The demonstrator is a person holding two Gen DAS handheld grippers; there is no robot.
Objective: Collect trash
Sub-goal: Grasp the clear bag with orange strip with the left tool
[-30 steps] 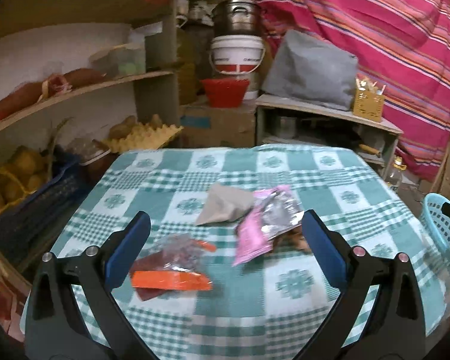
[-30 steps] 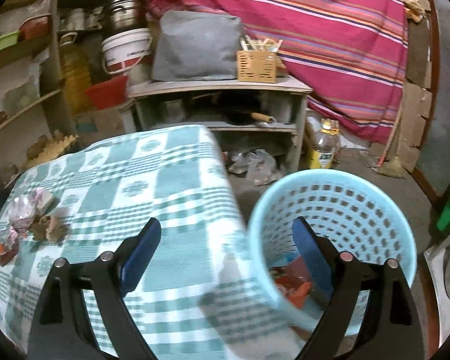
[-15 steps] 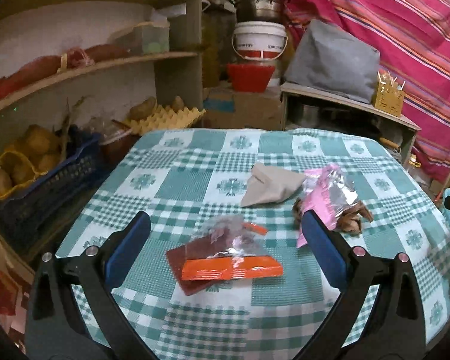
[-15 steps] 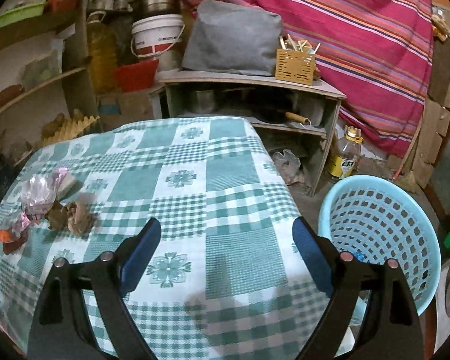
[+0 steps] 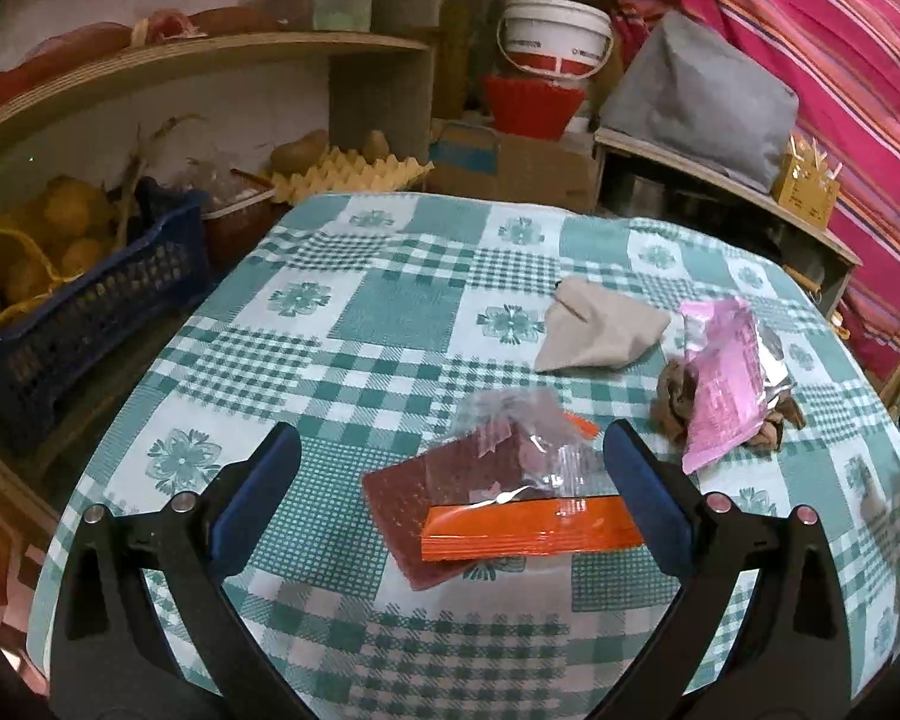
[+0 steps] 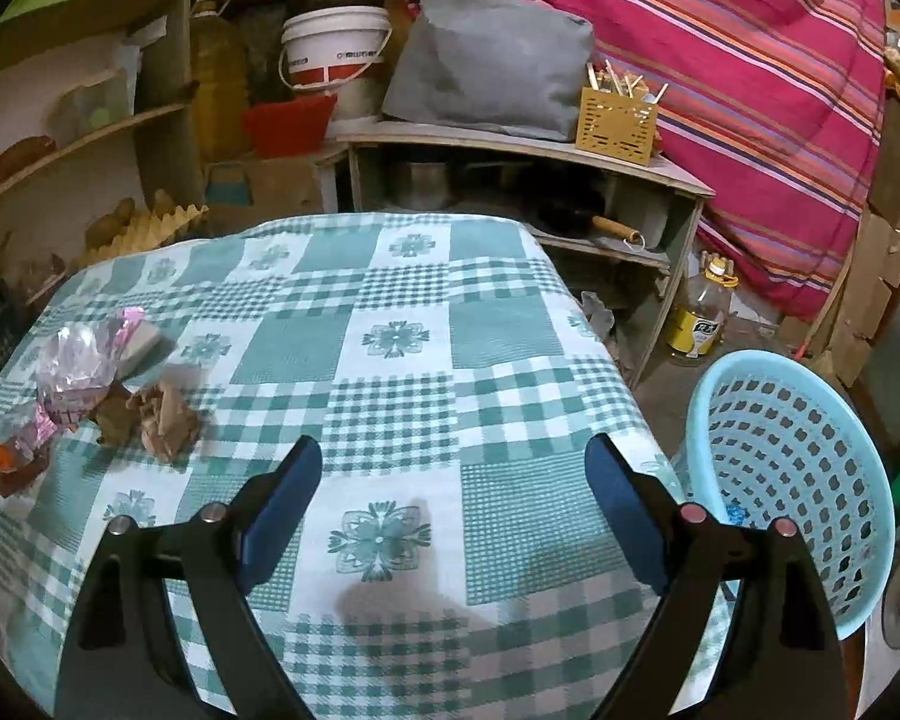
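Trash lies on the green checked tablecloth (image 5: pixel 390 312). An orange wrapper (image 5: pixel 528 535) lies on a dark red wrapper (image 5: pixel 444 489) under a clear plastic scrap (image 5: pixel 528 432), right between the fingers of my open left gripper (image 5: pixel 450 492). Beyond them lie a beige paper piece (image 5: pixel 600 333), a pink foil packet (image 5: pixel 723 387) and brown crumpled paper (image 5: pixel 675 396). My right gripper (image 6: pixel 453 501) is open and empty above the cloth; the pink packet (image 6: pixel 81 369) and brown paper (image 6: pixel 165 417) lie to its left. A light blue basket (image 6: pixel 792 468) stands off the table's right side.
Wooden shelves with a blue crate (image 5: pixel 84 294) of produce and egg trays (image 5: pixel 354 174) stand on the left. A low shelf with a grey cushion (image 6: pixel 486 63), a white bucket (image 6: pixel 333 45), a red bowl (image 5: pixel 531 108) and a bottle on the floor (image 6: pixel 705 315) lie behind the table.
My left gripper has moved forward and left over the orange and red wrappers. My right gripper has swung from above the blue basket back over the table, empty.
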